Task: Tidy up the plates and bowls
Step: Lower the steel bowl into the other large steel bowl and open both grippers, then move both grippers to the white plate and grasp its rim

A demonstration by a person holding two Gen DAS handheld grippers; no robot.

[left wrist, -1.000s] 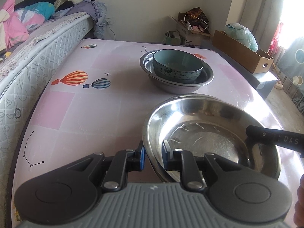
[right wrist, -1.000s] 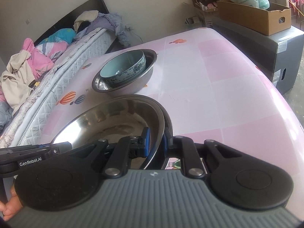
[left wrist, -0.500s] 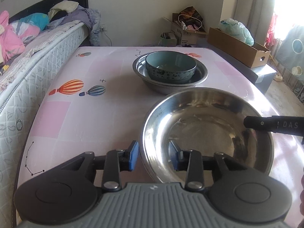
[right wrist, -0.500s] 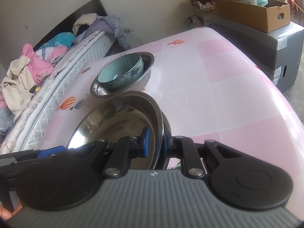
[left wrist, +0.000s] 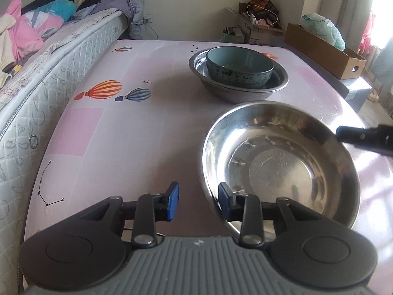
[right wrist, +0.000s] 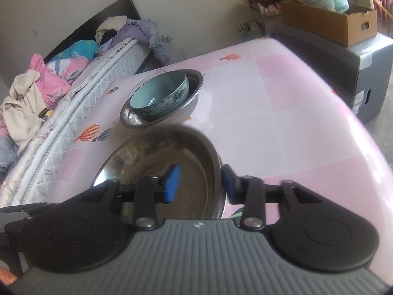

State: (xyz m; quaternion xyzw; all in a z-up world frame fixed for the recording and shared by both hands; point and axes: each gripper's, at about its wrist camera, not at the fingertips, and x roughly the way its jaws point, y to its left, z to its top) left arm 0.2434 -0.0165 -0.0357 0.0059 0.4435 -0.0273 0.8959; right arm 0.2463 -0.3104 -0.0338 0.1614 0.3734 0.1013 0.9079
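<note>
A large steel bowl sits on the pink table near its front edge; it also shows in the right wrist view. My left gripper is open with its jaws astride the bowl's near-left rim. My right gripper is open astride the bowl's right rim. Farther back, a teal ceramic bowl rests inside a second steel bowl; the pair shows in the right wrist view too.
A bed with a quilted mattress and piled clothes runs along the table's left side. Cardboard boxes stand beyond the far right edge. The pink tablecloth has balloon prints.
Both grippers have opened and let go of the large steel bowl's rim. The bowl now rests on the table.
</note>
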